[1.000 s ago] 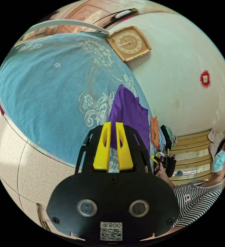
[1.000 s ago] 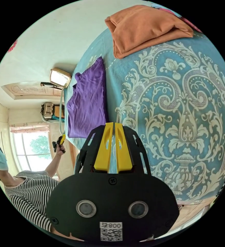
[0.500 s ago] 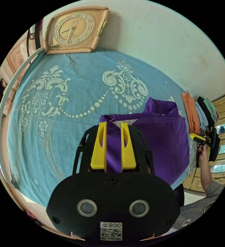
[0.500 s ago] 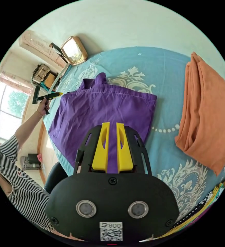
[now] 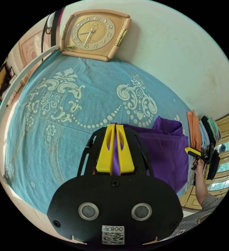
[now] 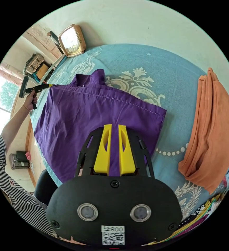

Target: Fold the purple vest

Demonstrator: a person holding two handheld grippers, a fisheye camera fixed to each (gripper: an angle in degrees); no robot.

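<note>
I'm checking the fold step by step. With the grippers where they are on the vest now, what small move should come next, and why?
Probably close the right gripper on the vest. Its jaws stand apart over the purple cloth, near the hem, while the left gripper looks shut on the vest's far corner, seen at the cloth's edge in the right gripper view. With both ends held, the vest could be lifted and folded over.

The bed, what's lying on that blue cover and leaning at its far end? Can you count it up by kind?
Purple vest: 1
Folded orange garment: 1
Square clock against the wall: 1
Yellow-jawed grippers, left gripper and right gripper: 2
Total: 5, not counting the stacked clothes at the edge, too bunched to count.
</note>
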